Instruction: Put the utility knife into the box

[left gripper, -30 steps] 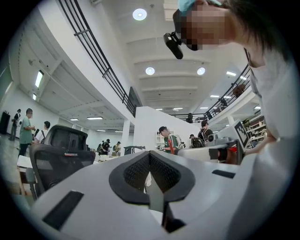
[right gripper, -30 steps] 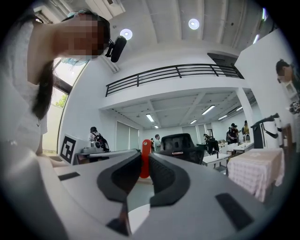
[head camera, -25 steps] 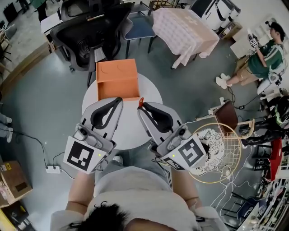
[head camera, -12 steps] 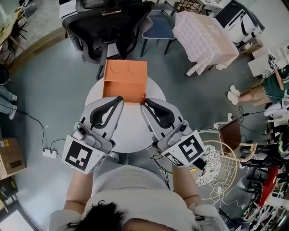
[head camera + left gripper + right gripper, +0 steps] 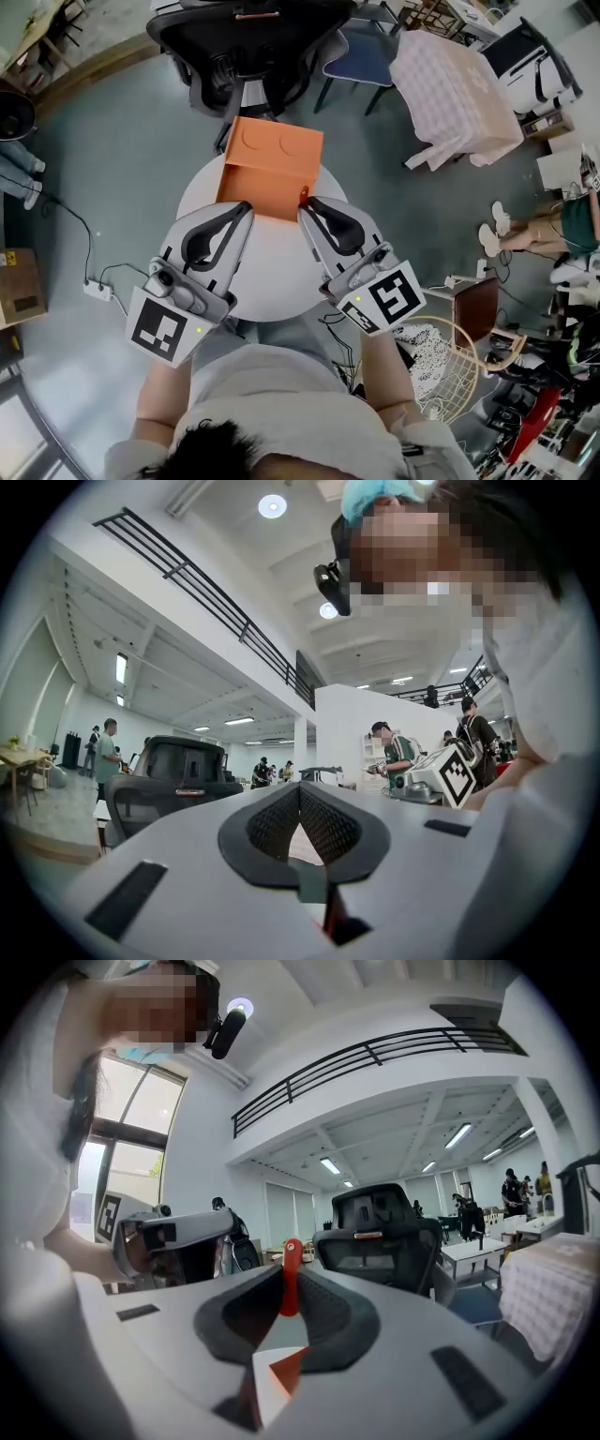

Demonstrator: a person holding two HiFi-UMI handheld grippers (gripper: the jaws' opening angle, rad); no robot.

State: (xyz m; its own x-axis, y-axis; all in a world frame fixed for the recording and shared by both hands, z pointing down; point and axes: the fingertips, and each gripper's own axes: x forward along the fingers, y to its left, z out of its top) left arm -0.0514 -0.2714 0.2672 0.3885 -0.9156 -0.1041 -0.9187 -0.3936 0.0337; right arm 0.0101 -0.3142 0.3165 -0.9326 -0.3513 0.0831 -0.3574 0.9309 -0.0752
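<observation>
An open orange box (image 5: 272, 164) sits at the far side of a small round white table (image 5: 272, 277). My right gripper (image 5: 306, 206) is shut on a red utility knife (image 5: 304, 195), whose tip pokes up from the jaws right at the box's near edge. In the right gripper view the knife (image 5: 290, 1274) stands upright, pinched between the dark pads of the right gripper (image 5: 287, 1290). My left gripper (image 5: 247, 207) hovers beside it over the table, just short of the box. Seen in its own view, the left gripper (image 5: 300, 797) is shut on nothing.
A black office chair (image 5: 253, 47) stands behind the box, with a blue chair (image 5: 361, 56) and a cloth-covered table (image 5: 459, 84) to its right. A power strip (image 5: 97, 291) and a wire basket (image 5: 450, 370) lie on the floor beside the table.
Both grippers have moved forward towards the box, the knife tip now reaching its near edge. The head view has swung, so the box appears further right and tilted.
</observation>
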